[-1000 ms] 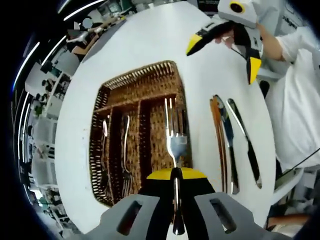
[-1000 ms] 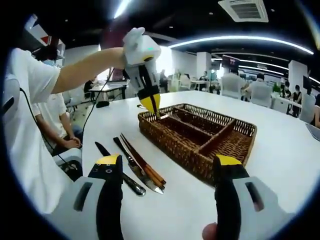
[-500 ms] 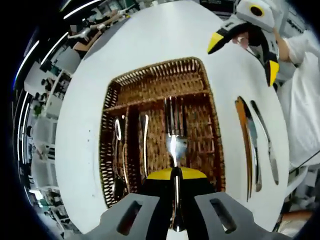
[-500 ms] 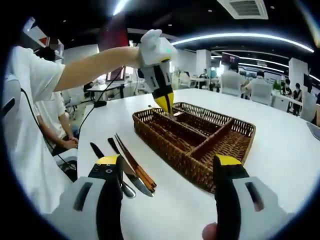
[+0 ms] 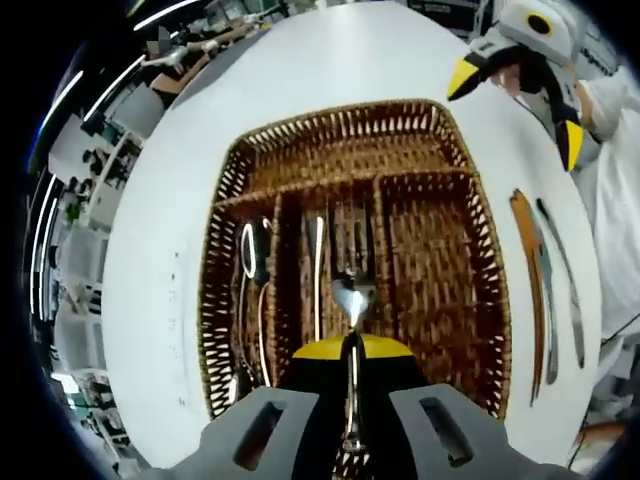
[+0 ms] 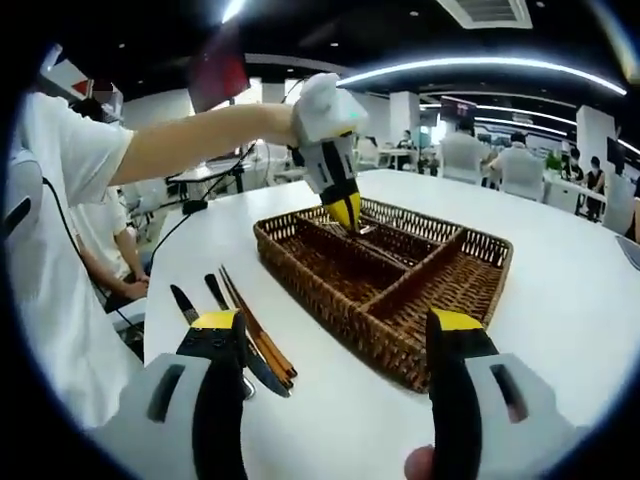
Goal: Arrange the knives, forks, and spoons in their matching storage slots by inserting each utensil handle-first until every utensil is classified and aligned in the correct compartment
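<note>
Left gripper view shows the left tool (image 5: 352,350) clenched on a fork (image 5: 353,290), its 2 yellow-tipped jaws pressed together around the handle so that the tines point away from the camera. The fork hangs over a wicker tray (image 5: 230,190) with several long compartments and 1 cross compartment at the far end; the tines are above a middle compartment where another fork (image 5: 342,235) already lies. In the compartment just beside it there is a spoon (image 5: 317,270), and in the next one toward the tray's outer wall more spoons (image 5: 247,290) lie together. The wide compartment on the other side of the fork has only its woven bottom in sight. The tray stands on a round white table (image 5: 300,60). Beside the tray, apart from it, a wooden-handled utensil (image 5: 528,270) and 2 knives (image 5: 565,280) lie on the table in a row, almost parallel to the tray's long side. Right gripper view shows the right tool (image 6: 330,335) released, its jaws wide apart with nothing between them, held above the table (image 6: 560,290) near the tray (image 6: 330,290). In this view the left tool (image 6: 347,210) reaches down into the tray from a person's arm (image 6: 190,140), and the knives (image 6: 215,310) lie on the table just beside the right tool's jaw. The right tool (image 5: 515,85) also appears at the far edge of the left gripper view, held open over the table.
</note>
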A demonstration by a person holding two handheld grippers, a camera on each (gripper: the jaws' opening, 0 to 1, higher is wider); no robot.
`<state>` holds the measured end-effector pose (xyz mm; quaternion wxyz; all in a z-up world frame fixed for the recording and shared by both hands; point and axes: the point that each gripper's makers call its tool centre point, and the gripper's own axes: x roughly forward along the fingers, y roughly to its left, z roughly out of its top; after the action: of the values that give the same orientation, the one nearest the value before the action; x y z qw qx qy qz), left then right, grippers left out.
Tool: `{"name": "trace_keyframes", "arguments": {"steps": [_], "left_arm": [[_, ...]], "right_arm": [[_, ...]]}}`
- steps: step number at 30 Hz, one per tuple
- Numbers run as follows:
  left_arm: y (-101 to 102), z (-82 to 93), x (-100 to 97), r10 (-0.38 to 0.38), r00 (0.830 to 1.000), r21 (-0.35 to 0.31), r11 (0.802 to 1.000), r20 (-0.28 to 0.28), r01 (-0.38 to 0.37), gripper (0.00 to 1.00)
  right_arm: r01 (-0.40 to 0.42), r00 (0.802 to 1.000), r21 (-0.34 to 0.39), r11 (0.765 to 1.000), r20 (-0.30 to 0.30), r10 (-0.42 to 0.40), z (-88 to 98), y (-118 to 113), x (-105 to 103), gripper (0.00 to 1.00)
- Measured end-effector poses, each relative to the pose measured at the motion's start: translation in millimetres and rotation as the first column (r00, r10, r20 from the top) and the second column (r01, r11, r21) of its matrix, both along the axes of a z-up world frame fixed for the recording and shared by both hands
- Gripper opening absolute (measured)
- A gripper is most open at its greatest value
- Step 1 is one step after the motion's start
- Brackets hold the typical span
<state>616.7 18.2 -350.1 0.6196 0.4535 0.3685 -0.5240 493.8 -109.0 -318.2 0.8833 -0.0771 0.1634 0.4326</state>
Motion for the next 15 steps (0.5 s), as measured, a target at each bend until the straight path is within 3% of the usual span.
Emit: {"name": "trace_keyframes", "arguments": {"steps": [15], "left_arm": [[-4,-27.5,25.4,0.015,0.999,-0.013,1.000,-0.032,-0.015,0.01]], "right_arm": [[0.004,1.000,0.002,1.000,-0.021,-0.004,-9.6,0,4,0.76]]}}
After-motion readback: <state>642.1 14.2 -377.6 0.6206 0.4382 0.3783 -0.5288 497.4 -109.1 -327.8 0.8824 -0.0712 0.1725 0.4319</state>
